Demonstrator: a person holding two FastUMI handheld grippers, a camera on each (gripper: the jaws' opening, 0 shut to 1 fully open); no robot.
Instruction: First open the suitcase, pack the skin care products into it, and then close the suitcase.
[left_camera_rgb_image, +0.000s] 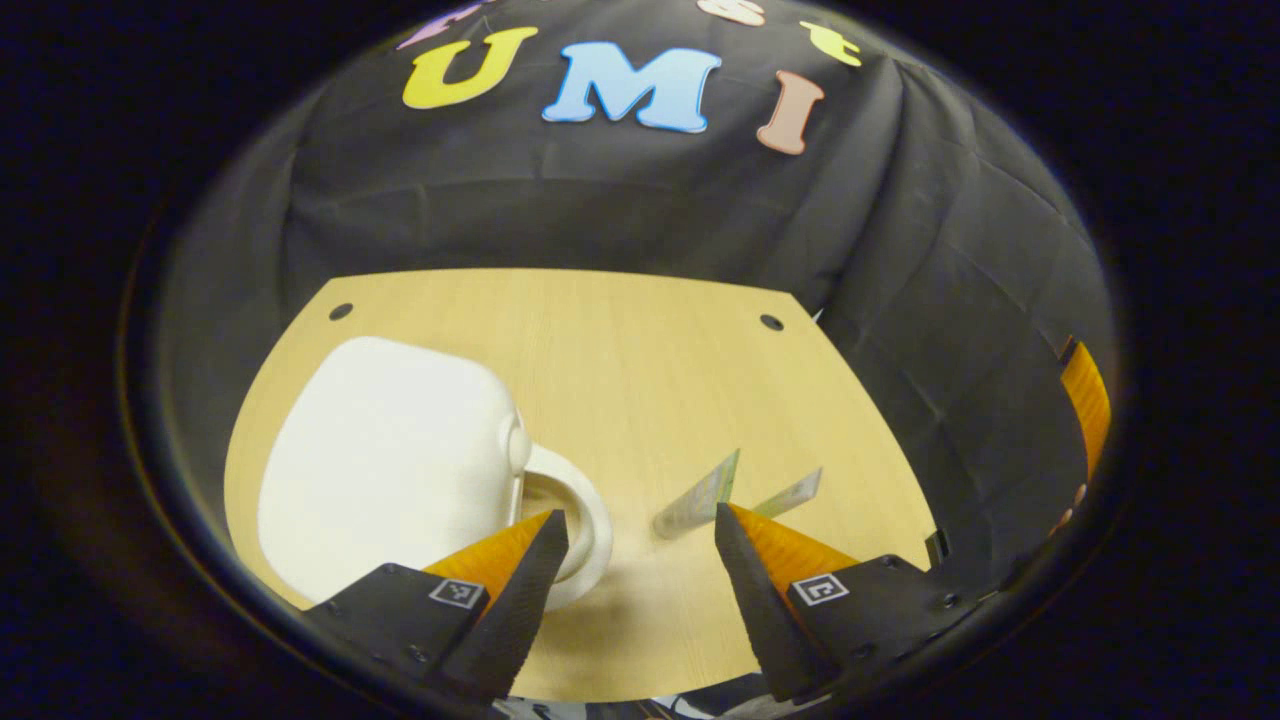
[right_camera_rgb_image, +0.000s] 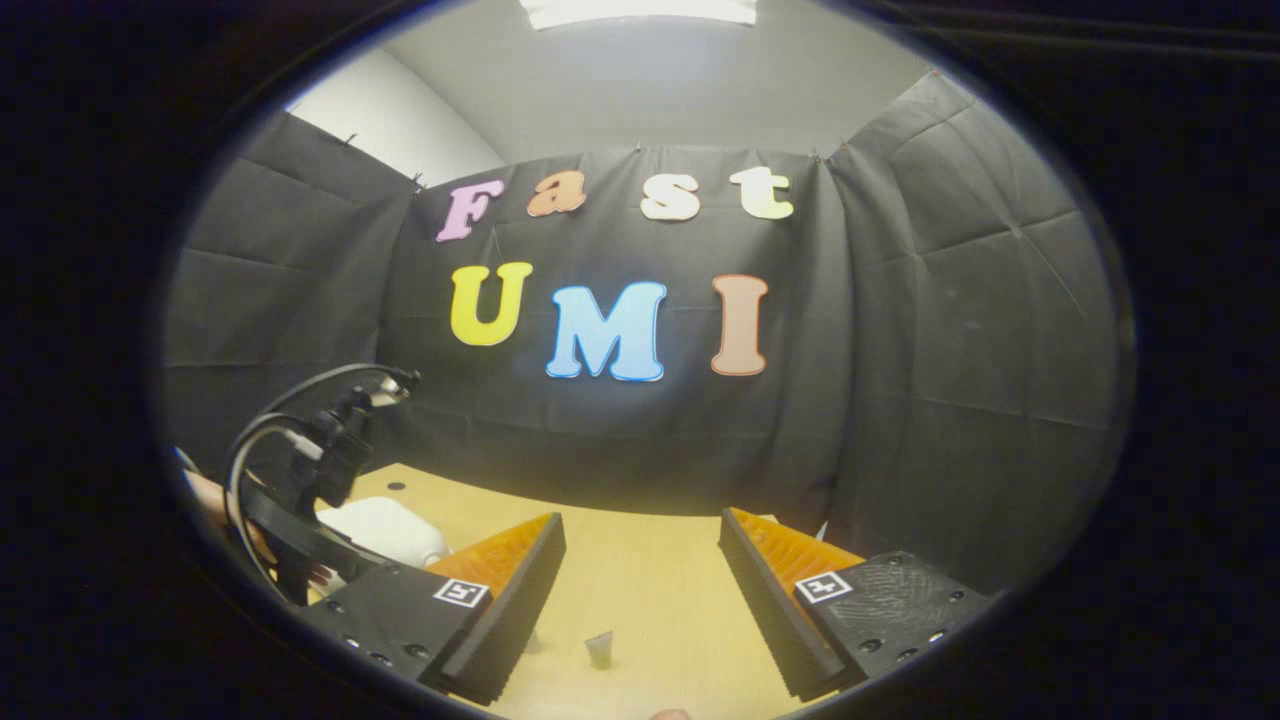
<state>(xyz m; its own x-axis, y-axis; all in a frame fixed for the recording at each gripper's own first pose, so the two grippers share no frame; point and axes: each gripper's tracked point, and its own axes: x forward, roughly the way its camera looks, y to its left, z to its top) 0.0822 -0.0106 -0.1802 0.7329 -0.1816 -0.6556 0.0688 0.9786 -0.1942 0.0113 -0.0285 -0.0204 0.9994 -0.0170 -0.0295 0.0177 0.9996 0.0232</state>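
Presently, in the left gripper view, the wooden table (left_camera_rgb_image: 640, 370) carries the white suitcase (left_camera_rgb_image: 390, 460) on its left half, lid down and shut, lying flat with its looped handle (left_camera_rgb_image: 580, 520) turned toward the table's middle. Two flat skin care tubes (left_camera_rgb_image: 700, 495) lie side by side on bare wood right of the handle, apart from the suitcase; the nearer one sits just beyond my right-hand finger, not touching it that I can see. Two small round holes mark the table's far corners. Black cloth hangs behind and to the right of the table. Nothing lies between the tubes and the suitcase but open wood.

My left gripper (left_camera_rgb_image: 635, 560) has its fingers spread wide and holds nothing. One fingertip overlaps the suitcase handle in this view; whether it touches, I cannot tell.

In the right gripper view, my right gripper (right_camera_rgb_image: 640, 570) is likewise spread wide and empty, raised and facing the back cloth. Below it, on the table (right_camera_rgb_image: 650, 580), a small tube (right_camera_rgb_image: 599, 650) stands between the fingers, clear of both. At left, the suitcase (right_camera_rgb_image: 385, 530) shows partly behind the other gripper's dark body and looped cables (right_camera_rgb_image: 300, 470), with part of a hand (right_camera_rgb_image: 215, 500) holding it.
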